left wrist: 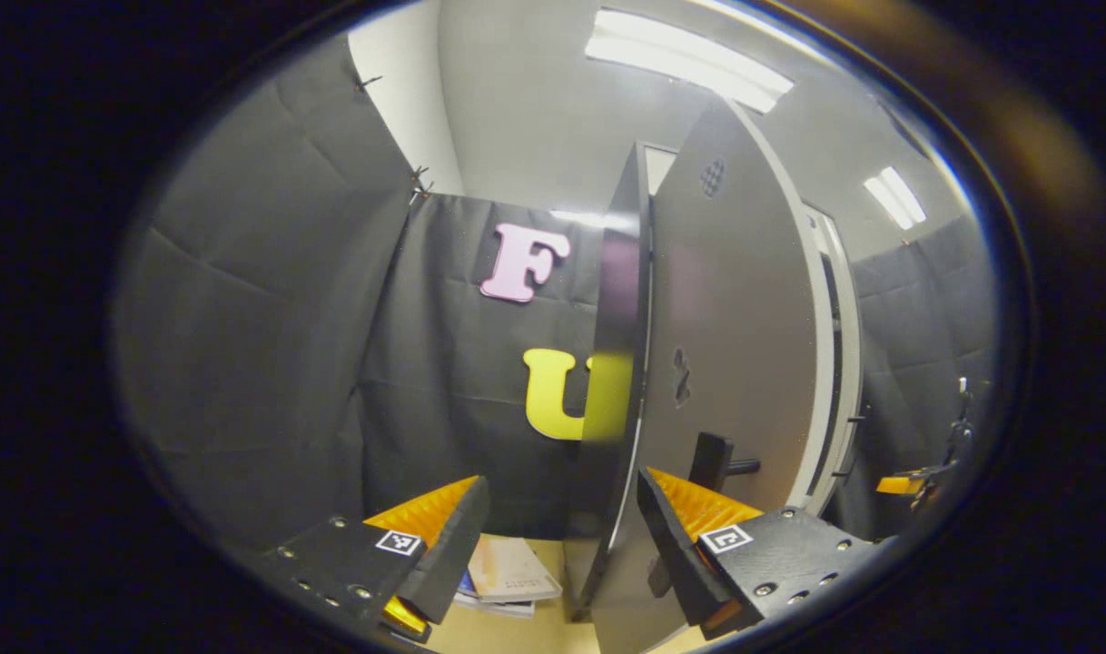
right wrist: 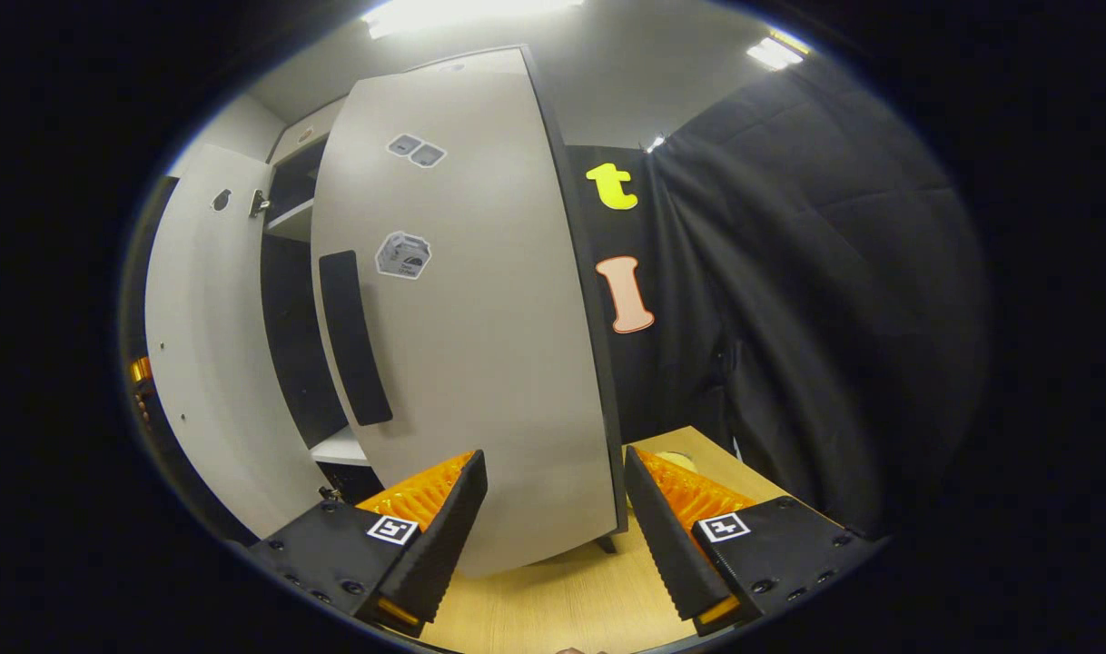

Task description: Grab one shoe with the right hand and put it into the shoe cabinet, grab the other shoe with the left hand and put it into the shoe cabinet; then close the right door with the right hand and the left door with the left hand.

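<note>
1. The left gripper (left wrist: 562,518) was released, its fingers spread to either side of the free edge of the left door (left wrist: 735,345), which stood open and edge-on to the left gripper view; neither finger was seen pressing on the panel.
2. The right gripper (right wrist: 553,509) was likewise released, its fingers straddling the bottom outer corner of the right door (right wrist: 462,345), which stood partly open.
3. Both doors looked like flat, stiff board panels with a smooth coated face: light to swing on their hinges, but likely slippery to pinch on the flat.
4. The sound places to take hold seemed to be the thin free edge, or the dark handle (right wrist: 353,336) on the right door's face and the dark handle (left wrist: 712,459) low on the left door.
5. A steady push on the face near the free edge would probably close each door without any grasp.
6. Between the doors the shoe cabinet (right wrist: 290,272) showed a dark interior and a pale shelf; I could not tell whether shoes lay inside.
7. The cabinet stood on a pale wooden floor (right wrist: 562,599), smooth and level.
8. Some booklets (left wrist: 508,572) lay on that floor near the left door's foot.
9. Black cloth walls (right wrist: 816,300) closed in the booth, with ceiling strip lights (left wrist: 689,59) overhead.
</note>
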`<state>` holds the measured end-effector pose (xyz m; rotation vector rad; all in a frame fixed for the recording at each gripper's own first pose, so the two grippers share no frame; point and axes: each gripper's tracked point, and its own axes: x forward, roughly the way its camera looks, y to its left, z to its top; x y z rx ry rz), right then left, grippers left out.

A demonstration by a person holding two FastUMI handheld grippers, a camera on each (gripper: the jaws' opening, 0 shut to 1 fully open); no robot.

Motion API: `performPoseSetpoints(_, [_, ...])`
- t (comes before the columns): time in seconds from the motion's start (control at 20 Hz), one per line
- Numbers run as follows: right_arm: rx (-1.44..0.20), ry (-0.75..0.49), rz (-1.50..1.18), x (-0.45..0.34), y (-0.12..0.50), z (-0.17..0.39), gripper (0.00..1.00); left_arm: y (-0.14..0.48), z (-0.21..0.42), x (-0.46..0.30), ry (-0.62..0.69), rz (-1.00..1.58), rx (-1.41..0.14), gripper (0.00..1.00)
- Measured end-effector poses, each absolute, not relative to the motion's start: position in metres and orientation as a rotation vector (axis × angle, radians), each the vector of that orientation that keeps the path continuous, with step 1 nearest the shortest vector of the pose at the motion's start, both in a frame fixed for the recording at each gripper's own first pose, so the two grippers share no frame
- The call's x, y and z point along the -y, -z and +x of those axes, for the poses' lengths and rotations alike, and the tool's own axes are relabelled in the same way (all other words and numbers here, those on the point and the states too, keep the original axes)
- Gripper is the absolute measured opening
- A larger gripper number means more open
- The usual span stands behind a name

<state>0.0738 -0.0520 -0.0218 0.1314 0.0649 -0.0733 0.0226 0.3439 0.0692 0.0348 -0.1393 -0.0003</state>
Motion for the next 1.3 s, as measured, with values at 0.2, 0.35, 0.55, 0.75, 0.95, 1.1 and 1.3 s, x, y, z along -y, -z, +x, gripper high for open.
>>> performPoseSetpoints(0.2, [-0.081,0.087,0.131,0.056,0.035,0.066,0.96,-0.062,0.02,-0.342,0.002,0.0,0.127,0.94])
performPoseSetpoints(0.35, [-0.104,0.086,0.138,0.053,0.047,0.064,0.96,-0.067,0.02,-0.323,0.018,0.047,0.118,0.95])
performPoseSetpoints(0.55, [-0.114,0.08,0.153,0.051,0.055,0.064,0.96,-0.064,0.027,-0.294,0.075,0.05,0.1,1.0])
performPoseSetpoints(0.75, [-0.121,0.085,0.151,0.055,0.061,0.064,0.96,-0.05,0.029,-0.262,0.112,-0.054,0.089,1.0])
performPoseSetpoints(0.95, [-0.134,0.103,0.166,0.065,0.069,0.056,0.96,-0.049,0.045,-0.227,0.135,-0.089,0.097,1.0])
performPoseSetpoints(1.1, [-0.132,0.126,0.174,0.08,0.071,0.053,0.92,-0.048,0.055,-0.198,0.146,-0.108,0.108,0.94])
performPoseSetpoints(1.3, [-0.126,0.163,0.188,0.107,0.072,0.048,0.96,-0.037,0.076,-0.163,0.098,-0.071,0.12,0.94])
